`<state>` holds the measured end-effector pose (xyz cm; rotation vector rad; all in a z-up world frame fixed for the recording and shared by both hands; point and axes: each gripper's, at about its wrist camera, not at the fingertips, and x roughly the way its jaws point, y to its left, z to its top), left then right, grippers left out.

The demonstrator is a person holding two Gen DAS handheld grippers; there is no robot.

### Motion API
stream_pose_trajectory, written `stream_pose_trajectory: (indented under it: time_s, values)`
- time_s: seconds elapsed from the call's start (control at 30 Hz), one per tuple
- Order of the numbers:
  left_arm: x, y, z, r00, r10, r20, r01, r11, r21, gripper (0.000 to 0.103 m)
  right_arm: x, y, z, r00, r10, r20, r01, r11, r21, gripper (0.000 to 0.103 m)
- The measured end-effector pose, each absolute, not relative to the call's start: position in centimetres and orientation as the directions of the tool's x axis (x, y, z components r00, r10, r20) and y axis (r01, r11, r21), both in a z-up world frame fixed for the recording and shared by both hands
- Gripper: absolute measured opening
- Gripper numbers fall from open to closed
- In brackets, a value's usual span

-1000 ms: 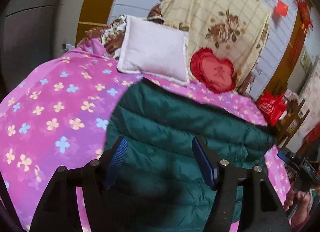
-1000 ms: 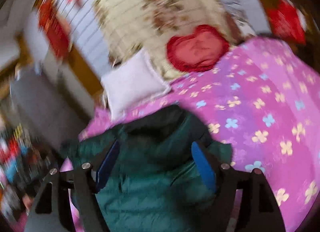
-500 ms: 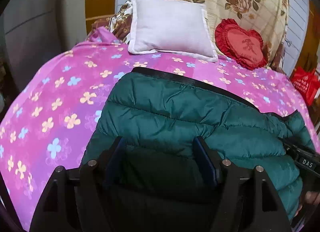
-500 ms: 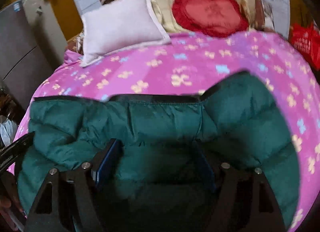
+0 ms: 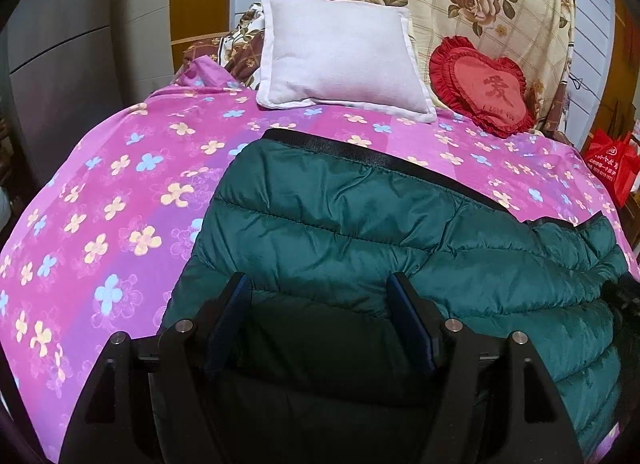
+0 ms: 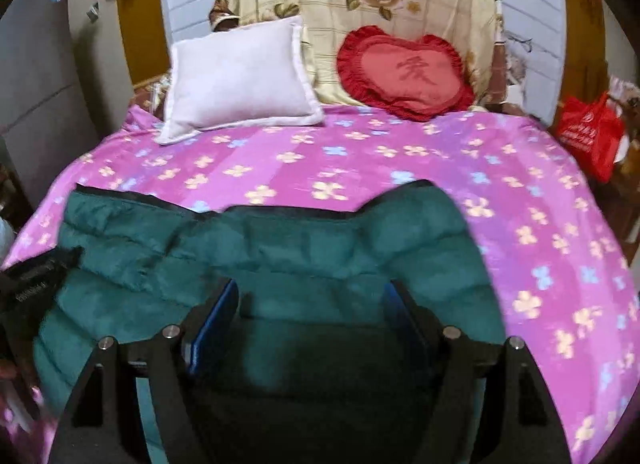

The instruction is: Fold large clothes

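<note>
A dark green quilted puffer jacket [image 5: 360,232] lies flat on the pink flowered bedspread [image 5: 120,192], its black hem band toward the pillows. It also shows in the right wrist view [image 6: 320,248], where the right corner bulges up. My left gripper [image 5: 320,288] is open, its blue-padded fingers spread just over the jacket's near left part. My right gripper [image 6: 312,292] is open over the jacket's near right part. The left gripper's body shows at the left edge of the right wrist view [image 6: 32,276].
A white pillow [image 5: 340,60] and a red heart cushion [image 5: 484,84] lean at the bed's head against a floral cover. A red bag [image 6: 588,132] stands right of the bed. A grey cabinet [image 5: 52,64] is on the left.
Both grippers have swung from tilted, blurred views to level ones facing the head of the bed. They stay open above the jacket, which lies spread much as before.
</note>
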<state>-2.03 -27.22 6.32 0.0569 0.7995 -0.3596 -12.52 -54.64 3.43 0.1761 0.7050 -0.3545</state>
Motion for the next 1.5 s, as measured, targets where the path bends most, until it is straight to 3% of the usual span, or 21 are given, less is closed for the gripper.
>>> stream_pose_trajectory:
  time_s: [0.13, 0.77, 1.13, 1.5]
  values:
    - [-2.0, -27.4, 6.1, 0.648, -0.29, -0.704, 0.339, 0.938, -0.075, 0.054, -12.5, -57.1, 0.8, 0.664, -0.232, -0.711, 0.405, 0.911, 0.081, 0.082]
    - [-2.2, -27.8, 5.4, 0.667, -0.276, -0.692, 0.334, 0.941, -0.053, 0.058, -12.8, -57.6, -1.4, 0.709, -0.225, -0.668, 0.406, 0.905, 0.126, 0.085]
    - [-2.5, -27.5, 5.7, 0.664, -0.28, -0.693, 0.343, 0.938, -0.051, 0.058, -13.4, -57.3, -0.2, 0.696, -0.237, -0.678, 0.423, 0.898, 0.122, 0.085]
    - [-6.5, -24.7, 8.0, 0.657, -0.312, -0.687, 0.367, 0.927, -0.07, 0.058, -19.2, -52.9, 2.9, 0.724, -0.242, -0.646, 0.381, 0.921, 0.081, 0.086]
